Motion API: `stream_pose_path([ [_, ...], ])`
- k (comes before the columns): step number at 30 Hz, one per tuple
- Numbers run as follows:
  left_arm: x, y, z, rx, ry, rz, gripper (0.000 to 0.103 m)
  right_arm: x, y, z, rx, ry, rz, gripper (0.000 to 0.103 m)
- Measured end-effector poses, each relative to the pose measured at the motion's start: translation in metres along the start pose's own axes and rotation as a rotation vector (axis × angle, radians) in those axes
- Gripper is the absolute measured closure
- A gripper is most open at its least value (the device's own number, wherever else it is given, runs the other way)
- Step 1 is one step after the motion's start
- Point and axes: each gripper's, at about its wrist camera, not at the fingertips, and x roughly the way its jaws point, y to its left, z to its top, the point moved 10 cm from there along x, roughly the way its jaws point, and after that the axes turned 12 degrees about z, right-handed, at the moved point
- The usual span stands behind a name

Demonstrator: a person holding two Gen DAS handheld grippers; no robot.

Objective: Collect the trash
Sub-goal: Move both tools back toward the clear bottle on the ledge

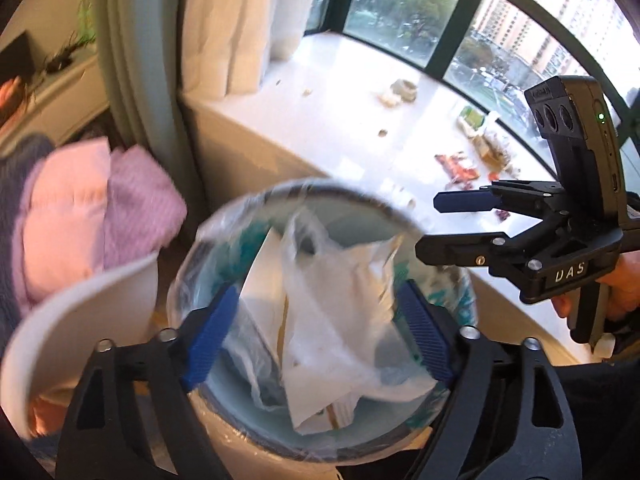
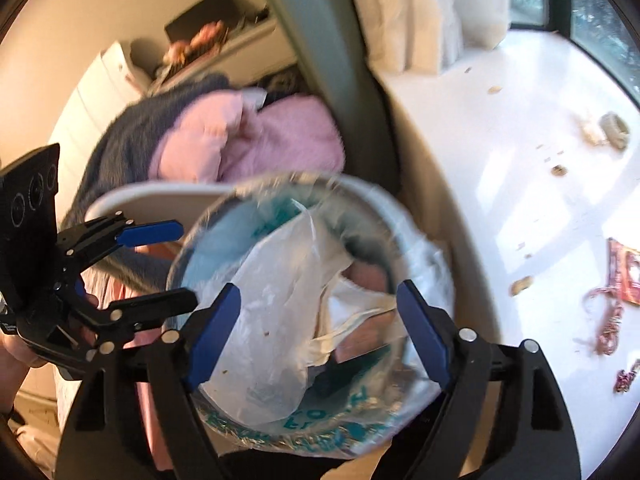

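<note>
A round trash bin (image 1: pixel 256 204) lined with a clear, teal-printed bag stands beside the white window ledge (image 1: pixel 340 120). A white plastic bag (image 1: pixel 340 312) and paper lie inside it; the bin also shows in the right wrist view (image 2: pixel 368 196) with the bag (image 2: pixel 272 312). My left gripper (image 1: pixel 320 328) hovers open above the bin mouth, holding nothing. My right gripper (image 2: pixel 316 332) is open above the bin too, and shows at the right of the left wrist view (image 1: pixel 432 224). Wrappers (image 1: pixel 460 168) and scraps (image 1: pixel 400 92) lie on the ledge.
The bin's white lid (image 1: pixel 80 320) stands open at the left. Pink and purple blankets (image 1: pixel 100 208) are piled behind it. Curtains (image 1: pixel 240 20) hang at the ledge's far end. A red wrapper (image 2: pixel 624 276) and crumbs (image 2: pixel 520 286) lie on the ledge (image 2: pixel 520 140).
</note>
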Motion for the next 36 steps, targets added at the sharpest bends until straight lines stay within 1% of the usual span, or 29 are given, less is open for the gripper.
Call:
stream_pose_path([
  [1,-0.004,-0.004,0.004,0.013,-0.013,0.002,0.012,-0.009,-0.003,0.004,0.006,-0.028,-0.006,0.019],
  [2,-0.008,-0.008,0.011,0.029,-0.025,0.001,0.011,-0.017,-0.005,0.008,0.010,-0.051,-0.013,0.013],
  [5,-0.015,-0.026,0.030,0.070,-0.054,-0.015,0.006,-0.047,-0.020,0.013,0.030,-0.120,-0.043,0.013],
  [8,-0.017,-0.054,0.050,0.120,-0.078,-0.046,0.006,-0.082,-0.044,0.016,0.064,-0.186,-0.084,0.013],
  [14,-0.011,-0.121,0.091,0.201,-0.107,-0.141,0.006,-0.153,-0.110,0.013,0.136,-0.285,-0.206,0.013],
  [20,0.005,-0.185,0.126,0.291,-0.112,-0.203,0.006,-0.219,-0.178,-0.002,0.205,-0.342,-0.323,0.013],
  [26,0.022,-0.243,0.160,0.365,-0.115,-0.256,0.006,-0.274,-0.240,-0.015,0.272,-0.399,-0.389,0.013],
  [30,0.038,-0.285,0.184,0.423,-0.108,-0.300,0.006,-0.297,-0.270,-0.017,0.295,-0.416,-0.415,0.013],
  [36,0.067,-0.334,0.218,0.533,-0.105,-0.306,0.006,-0.324,-0.311,-0.015,0.283,-0.409,-0.444,0.013],
])
